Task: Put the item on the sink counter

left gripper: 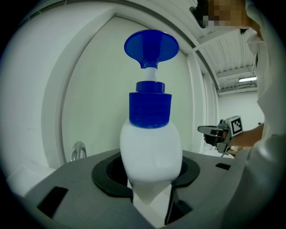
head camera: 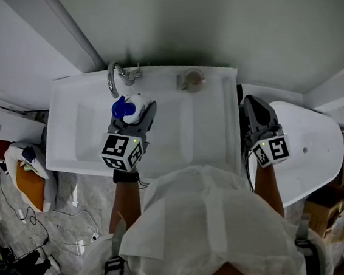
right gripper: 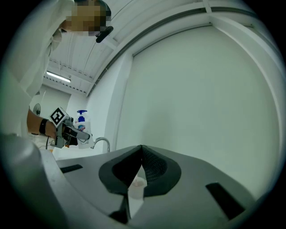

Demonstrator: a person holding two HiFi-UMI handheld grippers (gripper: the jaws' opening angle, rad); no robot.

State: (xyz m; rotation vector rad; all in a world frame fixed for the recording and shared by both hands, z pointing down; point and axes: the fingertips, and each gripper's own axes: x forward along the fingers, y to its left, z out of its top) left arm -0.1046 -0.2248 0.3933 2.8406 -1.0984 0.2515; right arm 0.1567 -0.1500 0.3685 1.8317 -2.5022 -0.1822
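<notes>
closest in, the person's white smock (head camera: pixel 199 222) fills the bottom of the head view, both forearms reaching out from under it toward the white rectangular sink (head camera: pixel 214 135).

the left gripper (head camera: pixel 134 116) is over the sink's basin, on its left half. its jaws are clamped partway on the belly of a white plastic pump bottle with a blue collar and blue pump head (head camera: pixel 126 108). the bottle stands upright in the grip, lifted clear of the sink and resting on nothing.

the right gripper (head camera: pixel 253 104) is just off the sink's right edge. its jaws are pressed together with nothing between them, so it is idle.

further back, a curved chrome faucet (head camera: pixel 117 78) stands on the sink's rear ledge, just beyond the bottle. a small pale round object (head camera: pixel 191 80), too small to identify, sits on that ledge right of the faucet. the grey-green wall (head camera: pixel 220 19) rises behind the sink.

by my reading the pick-up and carry are done, but the placing is not. the bottle has yet to be lowered onto a flat part of the sink's ledge, probably beside the faucet, set on its base and let go.
</notes>
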